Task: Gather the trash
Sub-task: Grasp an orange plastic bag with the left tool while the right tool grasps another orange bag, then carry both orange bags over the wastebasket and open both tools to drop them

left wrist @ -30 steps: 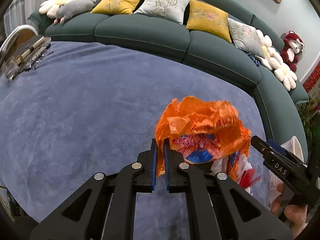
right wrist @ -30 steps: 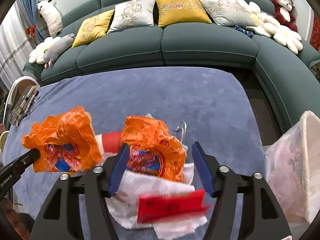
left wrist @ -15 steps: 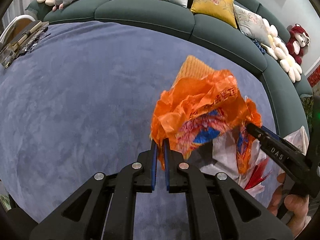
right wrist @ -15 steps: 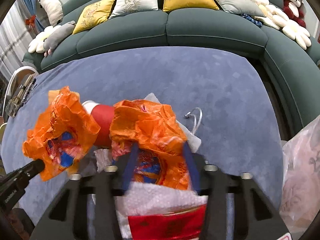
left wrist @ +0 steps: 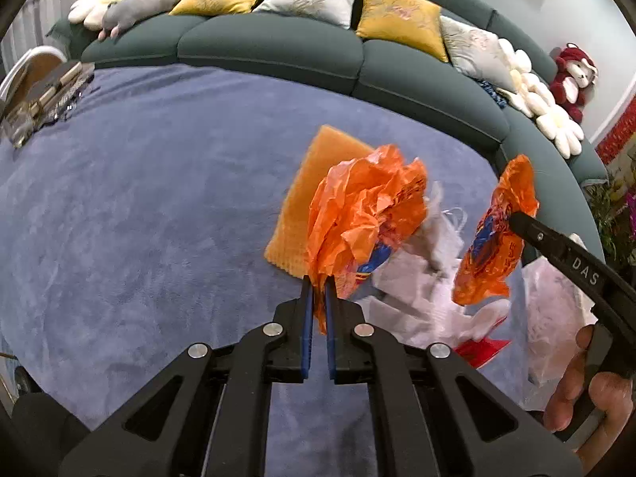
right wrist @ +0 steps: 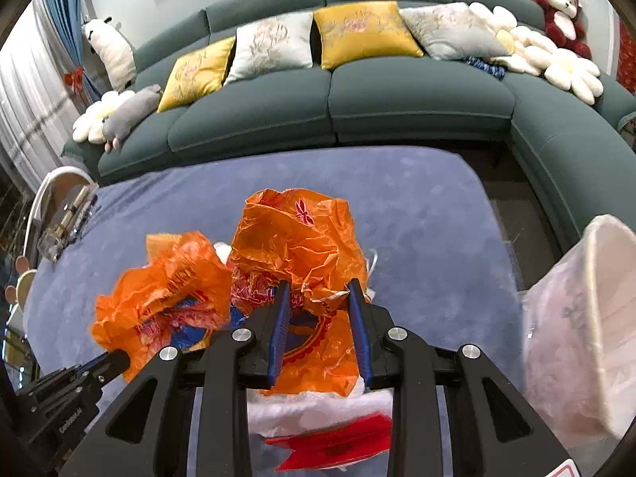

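Two wrappers: both lifted off the blue rug (left wrist: 159,206), likely for binning
Left gripper (left wrist: 317,284): pinching crumpled orange wrapper (left wrist: 365,214)
Right gripper (right wrist: 317,290): clamped around second orange wrapper (right wrist: 302,238)
Lined bin (right wrist: 596,318): right of that wrapper, near

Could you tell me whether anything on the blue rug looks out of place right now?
Yes: litter lies on the blue rug: white crumpled paper, a red scrap and a flat orange sheet. Each tool, left and right, grips a crumpled orange wrapper.
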`<state>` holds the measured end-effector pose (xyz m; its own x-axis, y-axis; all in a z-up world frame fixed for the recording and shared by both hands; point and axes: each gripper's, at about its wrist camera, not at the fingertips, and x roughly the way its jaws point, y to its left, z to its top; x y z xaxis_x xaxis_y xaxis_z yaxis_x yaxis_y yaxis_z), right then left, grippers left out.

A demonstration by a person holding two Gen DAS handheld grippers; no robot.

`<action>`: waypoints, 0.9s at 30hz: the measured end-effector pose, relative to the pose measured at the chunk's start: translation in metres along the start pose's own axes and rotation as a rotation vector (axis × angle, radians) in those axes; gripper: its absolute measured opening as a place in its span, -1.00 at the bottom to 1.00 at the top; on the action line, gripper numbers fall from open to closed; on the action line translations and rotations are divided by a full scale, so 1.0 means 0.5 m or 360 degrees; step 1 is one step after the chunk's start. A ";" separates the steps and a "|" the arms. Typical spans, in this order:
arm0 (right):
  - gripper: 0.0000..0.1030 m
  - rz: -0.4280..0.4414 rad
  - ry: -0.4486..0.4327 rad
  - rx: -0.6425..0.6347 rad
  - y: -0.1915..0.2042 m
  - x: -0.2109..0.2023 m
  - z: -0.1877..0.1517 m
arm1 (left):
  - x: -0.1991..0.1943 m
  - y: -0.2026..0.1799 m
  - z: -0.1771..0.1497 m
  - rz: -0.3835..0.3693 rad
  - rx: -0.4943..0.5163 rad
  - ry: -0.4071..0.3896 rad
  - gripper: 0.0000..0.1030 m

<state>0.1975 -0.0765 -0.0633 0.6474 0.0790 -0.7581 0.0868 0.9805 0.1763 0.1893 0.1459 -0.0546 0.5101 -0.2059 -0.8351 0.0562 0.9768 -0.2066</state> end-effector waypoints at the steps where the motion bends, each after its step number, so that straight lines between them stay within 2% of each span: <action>1: -0.47 0.0001 -0.0011 0.0004 -0.004 -0.009 0.001 | -0.008 -0.008 -0.001 -0.0006 0.0010 -0.0009 -0.90; 13: -0.47 -0.0036 -0.0187 0.0097 -0.089 -0.150 0.002 | -0.098 -0.163 0.010 -0.0106 0.0209 -0.0153 -0.91; 19: -0.47 -0.0119 -0.0263 0.0187 -0.189 -0.219 -0.009 | -0.117 -0.276 0.009 -0.0184 0.0340 -0.0189 -0.91; 27: -0.47 -0.0272 -0.0312 0.0341 -0.353 -0.297 -0.048 | -0.113 -0.460 -0.028 -0.0309 0.0555 -0.0160 -0.91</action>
<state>0.0680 -0.2567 0.0031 0.7412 -0.1397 -0.6566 0.3505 0.9148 0.2010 0.1357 -0.0682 0.0328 0.5419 -0.3986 -0.7399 0.4385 0.8852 -0.1558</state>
